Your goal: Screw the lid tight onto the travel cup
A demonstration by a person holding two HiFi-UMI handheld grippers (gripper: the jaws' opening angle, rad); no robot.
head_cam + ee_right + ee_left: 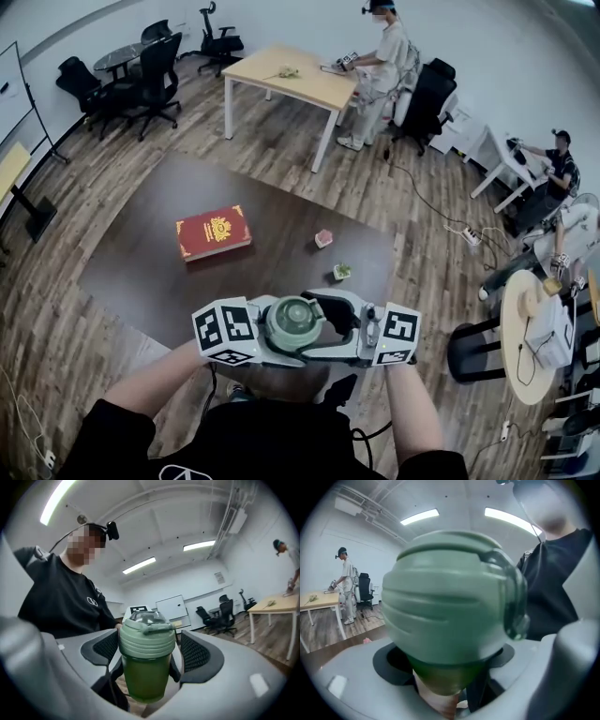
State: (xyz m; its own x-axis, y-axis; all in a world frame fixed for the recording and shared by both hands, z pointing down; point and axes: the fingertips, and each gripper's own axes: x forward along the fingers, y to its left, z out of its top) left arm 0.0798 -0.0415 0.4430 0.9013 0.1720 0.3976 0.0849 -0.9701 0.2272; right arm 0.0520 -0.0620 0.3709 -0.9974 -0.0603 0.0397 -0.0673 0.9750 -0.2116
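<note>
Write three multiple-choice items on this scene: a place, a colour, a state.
1. The red book lies on: A the dark table; B the light wooden table; C a chair.
2. The lid is: A red; B pale green; C black.
3. The lid sits: A on the dark table; B on the floor; C on the travel cup.
Answers: 1 A, it rests on the dark tabletop ahead; 2 B, it is green in every view; 3 C, it caps the cup in both gripper views.
</note>
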